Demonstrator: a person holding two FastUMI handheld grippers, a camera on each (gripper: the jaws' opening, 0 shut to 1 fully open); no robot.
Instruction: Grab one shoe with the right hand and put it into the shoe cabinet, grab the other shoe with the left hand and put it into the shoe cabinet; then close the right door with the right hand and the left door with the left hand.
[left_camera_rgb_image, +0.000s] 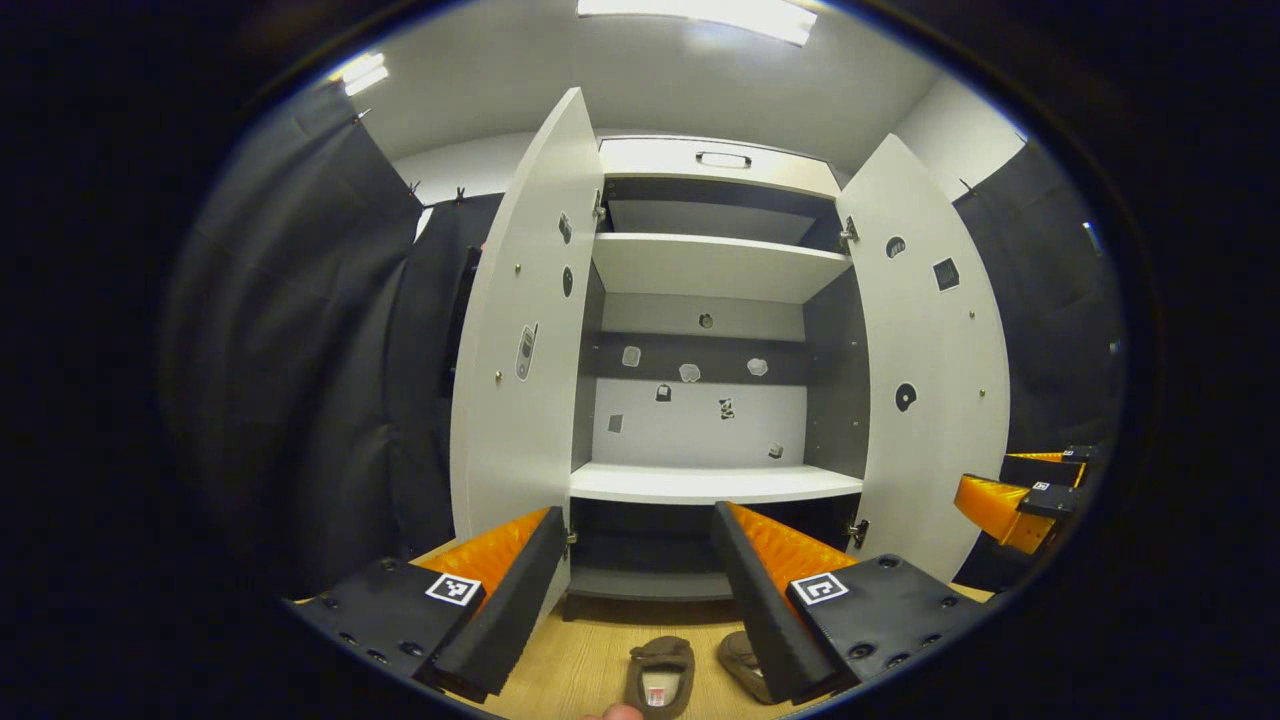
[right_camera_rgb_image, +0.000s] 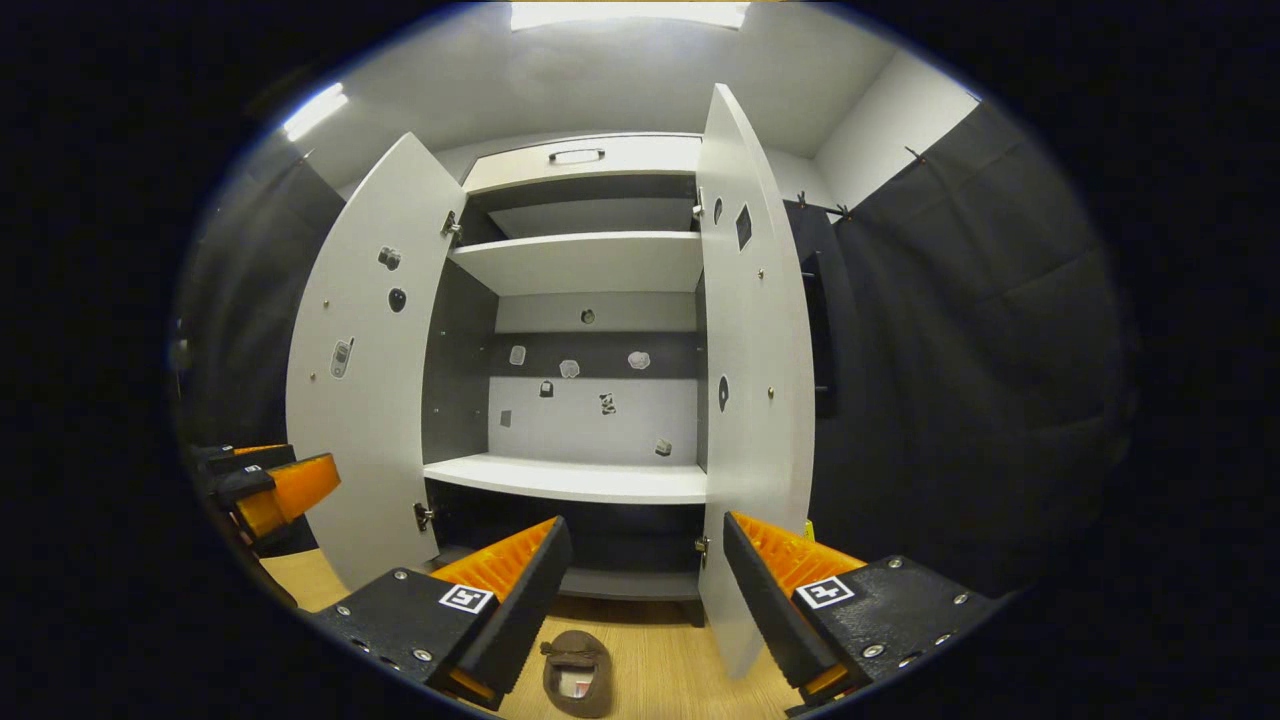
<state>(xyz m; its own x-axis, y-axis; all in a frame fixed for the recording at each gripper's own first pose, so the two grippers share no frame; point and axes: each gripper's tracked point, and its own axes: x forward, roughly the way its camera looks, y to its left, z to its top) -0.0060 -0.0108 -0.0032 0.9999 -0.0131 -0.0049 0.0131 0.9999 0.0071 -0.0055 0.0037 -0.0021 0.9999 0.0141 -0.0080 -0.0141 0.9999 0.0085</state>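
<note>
While both shoes lie on the floor (left_camera_rgb_image: 590, 660) in front of the cabinet (left_camera_rgb_image: 715, 300), nothing is stored yet, so the risks are all ahead; left door (left_camera_rgb_image: 520, 330) stands swung out wide, and a left arm carrying a shoe in could clip its edge and knock it, judging by how near the left gripper (left_camera_rgb_image: 635, 590) sits to it; left gripper is released, jaws wide apart, holding nothing; left shoe (left_camera_rgb_image: 660, 675) lies just below it, opening up, with the second shoe (left_camera_rgb_image: 742, 662) just beside it, partly hidden by the finger; a grab between them could nudge or catch both at once; middle shelf (left_camera_rgb_image: 715, 483) is bare and looks the easiest target, though the low dark bay under it is nearer the shoes; a shoe set too near the shelf lip would likely block the doors from closing; right door (left_camera_rgb_image: 925, 370) is open too; in the right gripper view its edge stands close by the right gripper (right_camera_rgb_image: 640, 600), which is also released and empty; a low reach for the shoe (right_camera_rgb_image: 578, 670) could bump that door; small stickers dot the back panel and doors; dark curtain (left_camera_rgb_image: 300, 350) hangs either side, well apart.
</note>
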